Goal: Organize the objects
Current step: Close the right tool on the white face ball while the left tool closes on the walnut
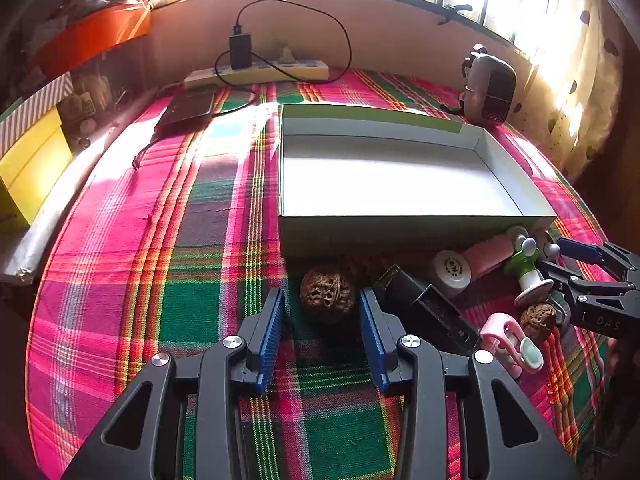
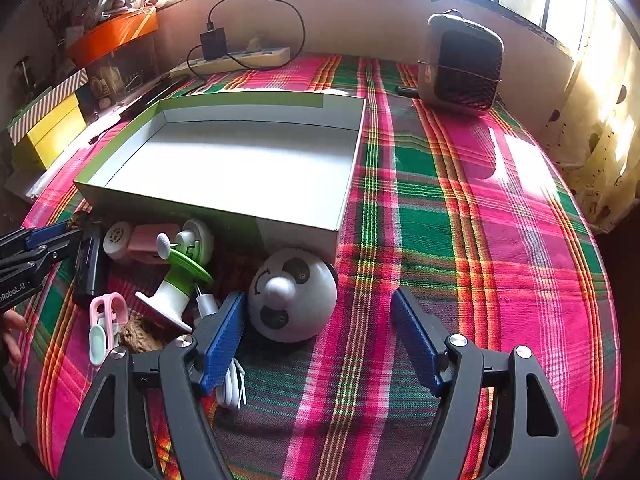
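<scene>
Both your grippers hang spread over the small clutter in front of the tray.

Your left gripper (image 1: 322,312) stands open with the brown wrinkled walnut (image 1: 328,294) between its blue ribbed pads, a gap showing on either side. Your right gripper (image 2: 318,320) is spread wide, the white panda-face ball (image 2: 292,294) lying by its left pad, not pinched. Beside these lie a black rectangular block (image 1: 424,308), a green-and-white toy fan (image 2: 180,276) and a pink clip (image 2: 106,320). Beyond, the shallow white cardboard tray (image 1: 400,236) rests on the plaid pink-and-green cloth (image 2: 460,220).
</scene>
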The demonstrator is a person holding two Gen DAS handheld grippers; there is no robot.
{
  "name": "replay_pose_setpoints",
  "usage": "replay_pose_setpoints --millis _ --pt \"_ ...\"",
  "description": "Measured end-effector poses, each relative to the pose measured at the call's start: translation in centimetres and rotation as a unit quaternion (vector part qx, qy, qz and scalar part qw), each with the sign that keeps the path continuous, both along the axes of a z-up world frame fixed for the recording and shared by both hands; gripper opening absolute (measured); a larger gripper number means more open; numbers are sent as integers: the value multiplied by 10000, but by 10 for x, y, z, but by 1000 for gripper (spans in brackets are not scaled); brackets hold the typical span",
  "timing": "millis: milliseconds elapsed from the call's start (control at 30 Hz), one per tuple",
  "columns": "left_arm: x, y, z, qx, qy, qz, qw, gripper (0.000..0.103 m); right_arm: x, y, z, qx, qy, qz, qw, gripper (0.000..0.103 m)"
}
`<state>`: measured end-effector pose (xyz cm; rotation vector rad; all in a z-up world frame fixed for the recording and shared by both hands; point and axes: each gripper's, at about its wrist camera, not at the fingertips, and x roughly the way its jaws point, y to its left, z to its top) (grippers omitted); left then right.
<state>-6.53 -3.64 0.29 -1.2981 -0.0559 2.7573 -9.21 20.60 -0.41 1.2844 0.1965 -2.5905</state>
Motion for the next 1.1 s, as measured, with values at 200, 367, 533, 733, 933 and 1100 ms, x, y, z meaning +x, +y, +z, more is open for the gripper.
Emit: replay_pose_setpoints --millis 200,367,533,733,933,1100 --pt "-7 1 1 -118 -15 11 9999 36 -2 -2 0 -6 11 -67 10000 73" --pt "-9 -2 1 -52 -32 1 10000 36 -2 -3 0 -10 14 -92 10000 73" --pt "-10 -5 2 14 -42 58 10000 30 0 -3 1 -24 34 -134 9999 67" --pt "-10 -8 1 40 -40 94 9999 27 2 -5 2 -40 68 -133 9999 54" --pt "-10 -8 1 42 -45 91 9999 27 3 -5 2 -64 83 -148 9998 48" --pt "-10 -8 1 40 -44 85 9999 27 3 -5 2 -74 83 -151 9998 48"
